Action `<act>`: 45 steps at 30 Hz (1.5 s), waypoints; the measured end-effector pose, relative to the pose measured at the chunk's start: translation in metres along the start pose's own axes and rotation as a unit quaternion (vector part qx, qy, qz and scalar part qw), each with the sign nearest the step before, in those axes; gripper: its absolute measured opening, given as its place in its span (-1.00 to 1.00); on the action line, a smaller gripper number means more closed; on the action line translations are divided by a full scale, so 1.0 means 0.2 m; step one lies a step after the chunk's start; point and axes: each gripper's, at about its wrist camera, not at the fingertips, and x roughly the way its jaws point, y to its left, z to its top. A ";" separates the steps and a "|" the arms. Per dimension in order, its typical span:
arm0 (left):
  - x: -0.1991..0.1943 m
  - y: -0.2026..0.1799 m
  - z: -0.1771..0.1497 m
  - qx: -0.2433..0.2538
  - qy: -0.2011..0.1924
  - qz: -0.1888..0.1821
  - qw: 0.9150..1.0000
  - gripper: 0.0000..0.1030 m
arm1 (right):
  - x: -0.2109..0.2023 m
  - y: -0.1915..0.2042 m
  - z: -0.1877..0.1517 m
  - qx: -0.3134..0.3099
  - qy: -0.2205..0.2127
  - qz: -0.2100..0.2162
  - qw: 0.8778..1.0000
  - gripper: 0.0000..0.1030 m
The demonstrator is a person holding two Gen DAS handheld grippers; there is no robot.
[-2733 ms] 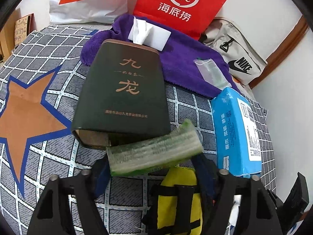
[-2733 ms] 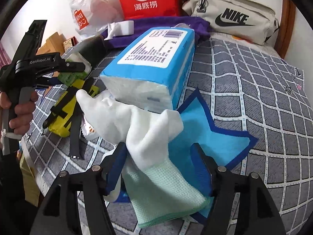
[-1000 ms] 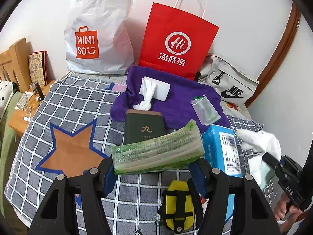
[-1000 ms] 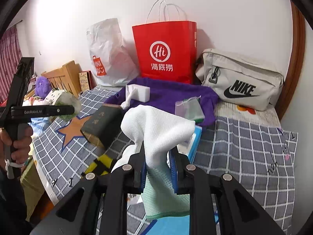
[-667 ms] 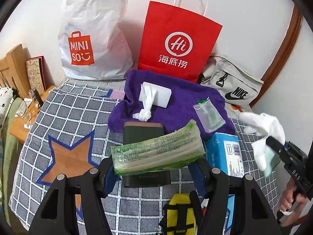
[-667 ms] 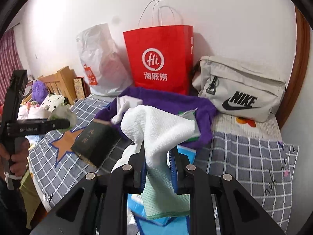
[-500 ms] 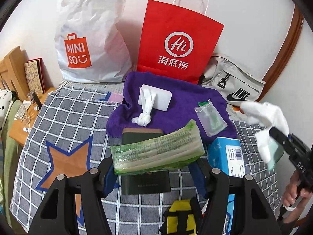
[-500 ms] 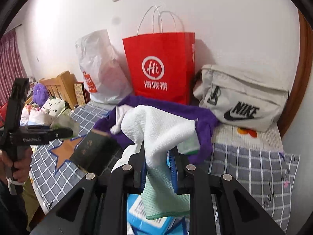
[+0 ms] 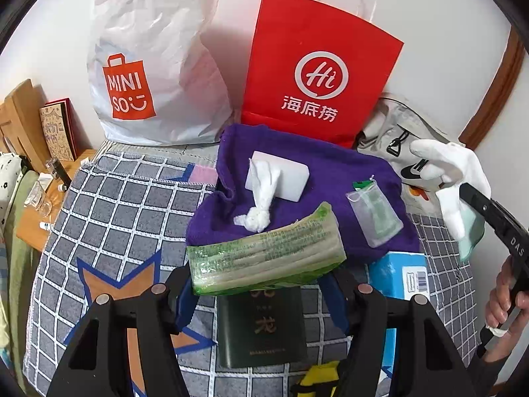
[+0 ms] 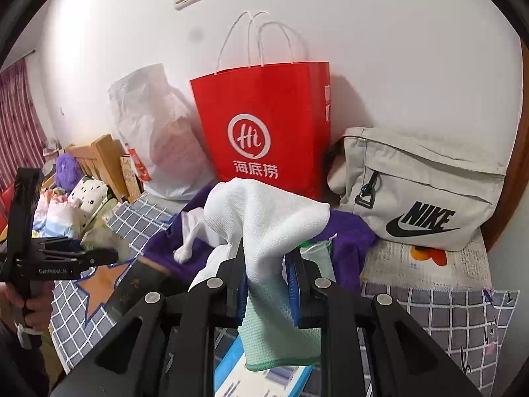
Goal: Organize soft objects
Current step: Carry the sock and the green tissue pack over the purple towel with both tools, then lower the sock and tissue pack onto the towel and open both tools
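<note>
left wrist view: left gripper (image 9: 264, 284) clamped on green tissue pack (image 9: 264, 258) at centre, purple towel (image 9: 317, 172) behind, red bag (image 9: 317, 66) above, right wrist view: right gripper (image 10: 266, 284) pinching white glove (image 10: 264, 218) at centre, beige bag (image 10: 420, 192) right, left gripper (image 10: 99, 254) at left edge, its load blurred, perhaps the pack

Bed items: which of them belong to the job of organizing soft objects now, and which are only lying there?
Part of the job:
- green tissue pack, held in the left gripper
- white glove, held in the right gripper
- purple towel

Just lying about:
- dark green box
- red paper bag
- Nike bag
</note>
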 end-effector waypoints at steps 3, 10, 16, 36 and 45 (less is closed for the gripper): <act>0.04 0.01 0.02 -0.001 0.004 0.000 1.000 0.21 | 0.07 -0.02 0.02 -0.003 0.010 -0.001 1.000 -0.60; 0.16 -0.03 0.09 0.016 0.017 0.003 1.000 0.21 | 0.23 -0.05 0.06 -0.008 0.031 -0.003 0.999 -0.60; 0.28 -0.08 0.12 0.025 0.033 -0.006 0.999 0.21 | 0.35 -0.08 0.02 -0.007 0.052 -0.005 0.999 -0.60; 0.69 -0.19 0.25 0.062 0.107 -0.002 0.992 0.25 | 0.65 -0.21 -0.13 0.018 0.141 0.000 0.990 -0.57; 0.77 -0.19 0.31 0.055 0.108 0.001 0.993 0.31 | 0.72 -0.24 -0.16 0.036 0.147 -0.006 0.988 -0.56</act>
